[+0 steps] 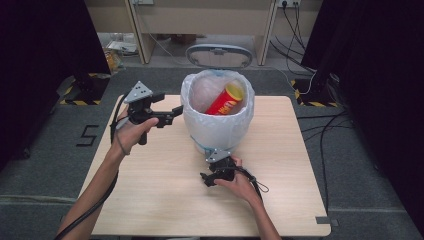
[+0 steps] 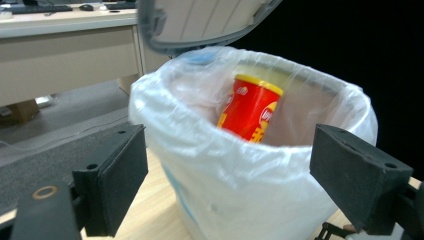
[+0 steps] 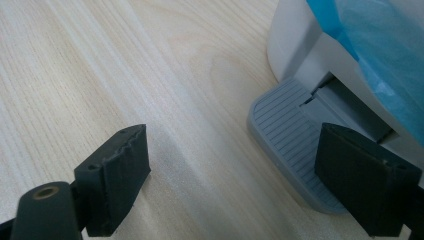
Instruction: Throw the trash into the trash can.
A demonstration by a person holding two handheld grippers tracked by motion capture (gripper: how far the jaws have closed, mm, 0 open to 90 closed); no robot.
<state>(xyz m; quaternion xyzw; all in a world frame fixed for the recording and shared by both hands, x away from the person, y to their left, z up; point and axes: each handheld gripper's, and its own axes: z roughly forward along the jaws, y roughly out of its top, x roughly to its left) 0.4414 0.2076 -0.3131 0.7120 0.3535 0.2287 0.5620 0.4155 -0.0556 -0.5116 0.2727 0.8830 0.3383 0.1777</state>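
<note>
Red can [image 1: 226,100] leans tilted inside the lined bin [image 1: 218,125] on our bench [image 1: 165,200], lid [image 1: 218,55] up. Our right tongs [image 3: 230,175] sit wide on the pedal [image 3: 287,135], probably propping that lid; left tongs [image 2: 227,185] hover wide, empty.

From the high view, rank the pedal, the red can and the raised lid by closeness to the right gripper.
1. Pedal: at the bin's near base, right beside the right gripper.
2. Red can: inside the lined bin, leaning.
3. Lid: raised at the bin's far side.
</note>
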